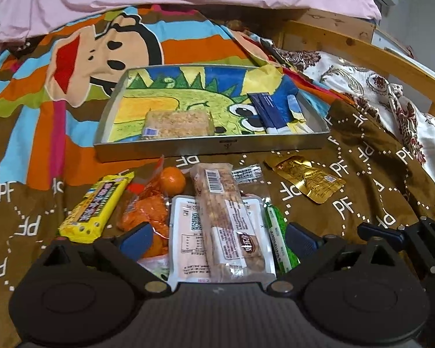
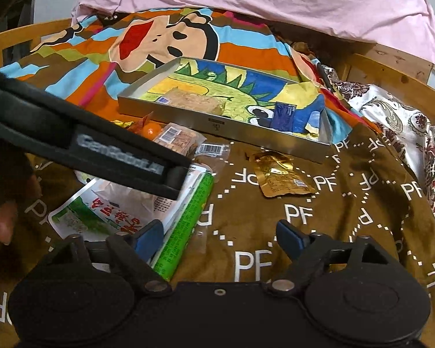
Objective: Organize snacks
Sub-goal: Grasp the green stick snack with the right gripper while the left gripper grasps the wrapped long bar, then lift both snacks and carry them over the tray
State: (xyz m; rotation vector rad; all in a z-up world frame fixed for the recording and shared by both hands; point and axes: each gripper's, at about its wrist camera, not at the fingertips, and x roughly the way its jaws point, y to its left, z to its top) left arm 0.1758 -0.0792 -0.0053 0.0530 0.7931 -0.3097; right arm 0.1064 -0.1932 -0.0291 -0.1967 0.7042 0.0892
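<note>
Both grippers are being held open: left gripper (image 1: 219, 236) w/ nut bar (image 1: 228, 226) between pads, right gripper (image 2: 219, 236) beside green stick (image 2: 185, 226).

Evenly lit, soft shadows; strong fisheye bending and dark vignette at corners; lower left of right view blurred, perhaps a fingertip.

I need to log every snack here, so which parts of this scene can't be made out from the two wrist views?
- Left wrist view: the white pack lies under the nut bar; its near end is cut off by the left gripper.
- Right wrist view: the other gripper's body hides most of the snack pile.
- Both views: package print is too small to read.
- Metal tray: contents behind the near wall are partly hidden.
</note>
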